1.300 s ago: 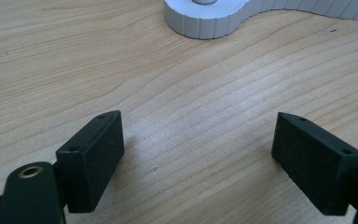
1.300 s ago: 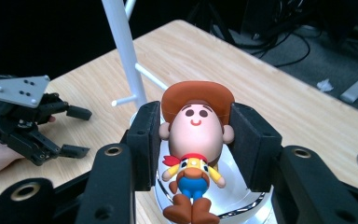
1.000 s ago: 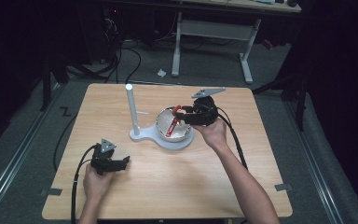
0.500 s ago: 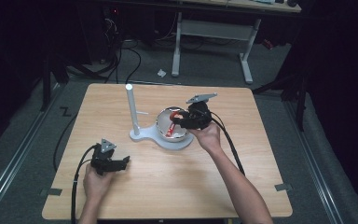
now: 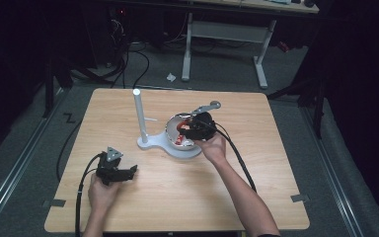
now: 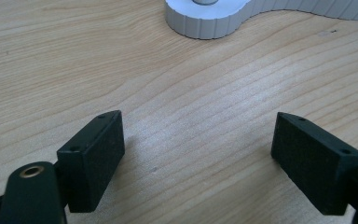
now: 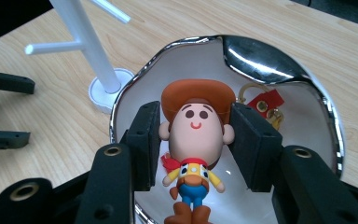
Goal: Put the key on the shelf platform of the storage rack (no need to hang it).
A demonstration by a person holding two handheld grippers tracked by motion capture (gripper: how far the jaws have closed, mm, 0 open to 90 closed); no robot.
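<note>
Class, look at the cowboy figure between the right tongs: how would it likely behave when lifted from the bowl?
The cowboy figure looks rigid and smooth, so it may slip. The right tongs flank its rounded head, a curved surface that could pivot. Its big head over a small body suggests it would tip easily if stood up.

I see a cowboy figurine [image 7: 196, 140] with brown hat, yellow shirt, blue trousers | upright, head pinched between my right gripper [image 7: 196, 140] pads | over a white bowl [image 7: 307, 126] with chrome rim | red-tagged keyring [image 7: 265, 103] behind it in the bowl | bowl on a white stand [image 5: 150, 142] mid-counter [image 5: 256, 197].
</note>
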